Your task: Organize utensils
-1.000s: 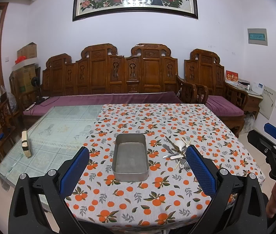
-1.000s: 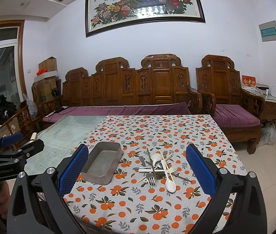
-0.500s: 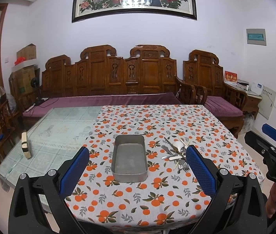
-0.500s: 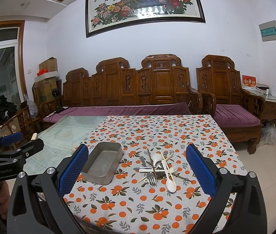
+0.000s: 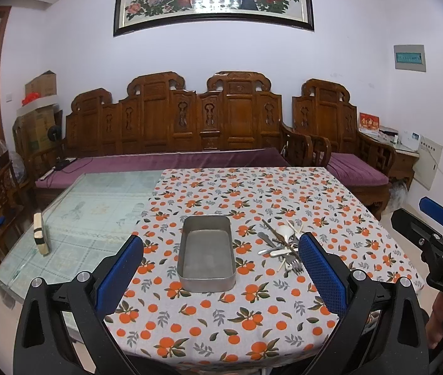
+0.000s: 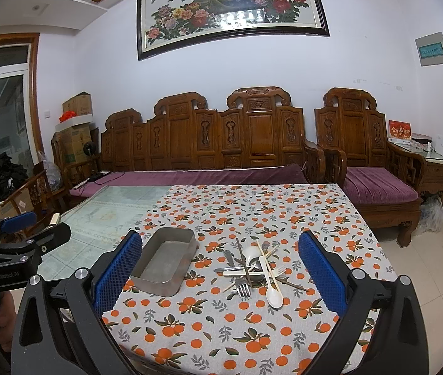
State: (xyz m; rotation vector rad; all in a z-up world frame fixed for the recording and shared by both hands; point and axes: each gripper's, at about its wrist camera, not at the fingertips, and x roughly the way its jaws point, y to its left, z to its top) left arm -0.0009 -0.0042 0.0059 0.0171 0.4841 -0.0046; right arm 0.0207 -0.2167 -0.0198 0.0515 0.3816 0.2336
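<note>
The utensils (image 6: 254, 268) lie in one crossed heap on the orange-print tablecloth (image 6: 240, 322), just right of a single bare metal tray (image 6: 164, 257) and apart from it. The right wrist view lets them be counted in part: two white spoons, the long one (image 6: 271, 281) nearest, one metal fork (image 6: 244, 288), at least one metal spoon and several chopsticks; the exact number of sticks is hard to tell. In the left wrist view the left gripper's own right finger covers part of the heap (image 5: 279, 245), while the tray (image 5: 206, 254) shows square on. The left gripper (image 5: 220, 273) and right gripper (image 6: 220, 272) both stand wide apart, holding nothing, above the table's near edge. Each view catches the other tool at its border: "DAS" reads on one (image 5: 440, 250), "GenRobot.AI" on the other (image 6: 5, 250). One framed peacock painting (image 6: 230, 9) hangs above the carved wooden bench (image 6: 202, 137).
</note>
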